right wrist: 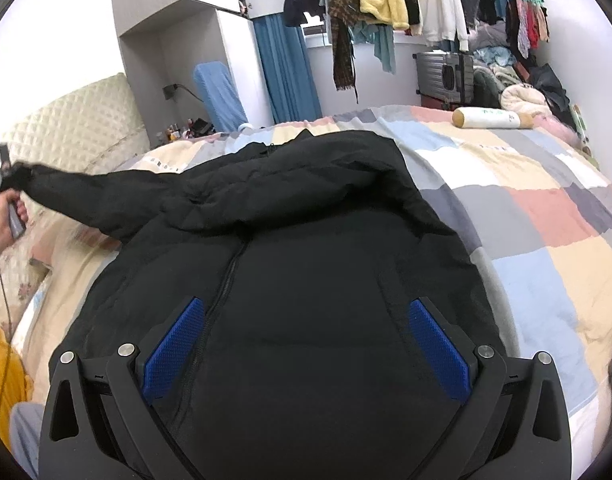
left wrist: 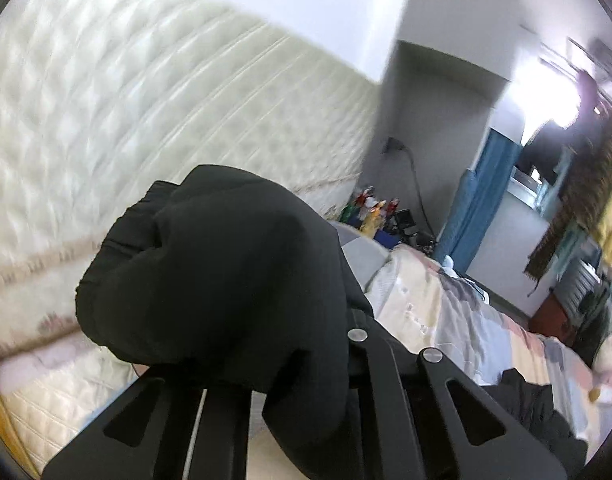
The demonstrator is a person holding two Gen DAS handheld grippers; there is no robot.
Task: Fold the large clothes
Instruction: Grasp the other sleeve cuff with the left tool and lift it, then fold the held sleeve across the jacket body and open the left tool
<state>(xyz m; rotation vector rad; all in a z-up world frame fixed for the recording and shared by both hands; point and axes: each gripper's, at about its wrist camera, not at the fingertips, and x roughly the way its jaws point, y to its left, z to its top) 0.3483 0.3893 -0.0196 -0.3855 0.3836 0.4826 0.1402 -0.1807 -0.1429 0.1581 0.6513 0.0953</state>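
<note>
Barely begun — the black padded zip-front jacket [right wrist: 306, 248] lies spread mid-frame on the patchwork quilt [right wrist: 546, 208]. Left gripper [left wrist: 241, 360] pinches its sleeve cuff [left wrist: 209, 264]; right gripper [right wrist: 306, 344] hangs wide open, empty — every fold remains.

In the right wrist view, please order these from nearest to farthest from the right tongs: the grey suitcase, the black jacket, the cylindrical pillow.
1. The black jacket, directly under the open right tongs.
2. The cylindrical pillow, on the far right part of the bed.
3. The grey suitcase, beyond the bed by the wall.
</note>
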